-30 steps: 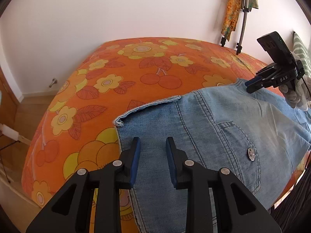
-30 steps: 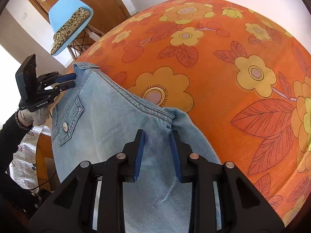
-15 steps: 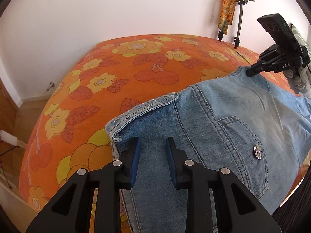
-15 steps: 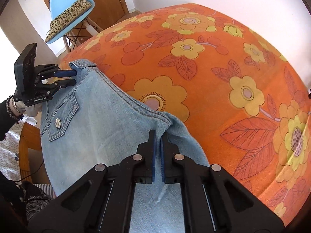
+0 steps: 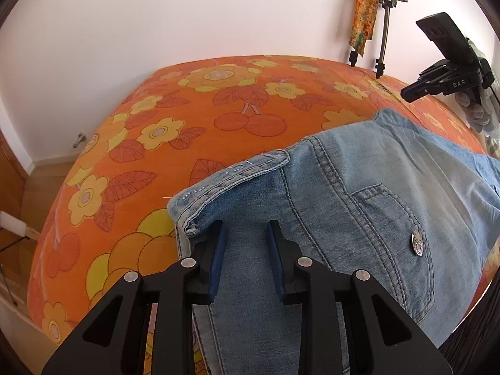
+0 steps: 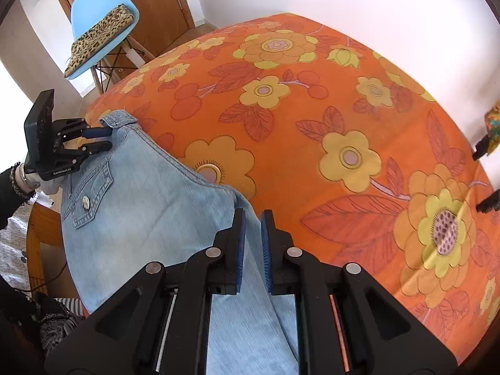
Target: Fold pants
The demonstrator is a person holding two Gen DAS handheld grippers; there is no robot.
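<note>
Right tool (image 6: 252, 218) above jeans (image 6: 150, 206) (seemingly released), jaws reopening

White letters reading "DAS" are seen on the black body of the right tool (image 5: 409, 93) in the left wrist view. In the right wrist view, a small white lettering is printed on the black body of the left tool (image 6: 104, 139), but it is too small and blurred to be read with certainty. No other text, number or sign can be read.
</note>
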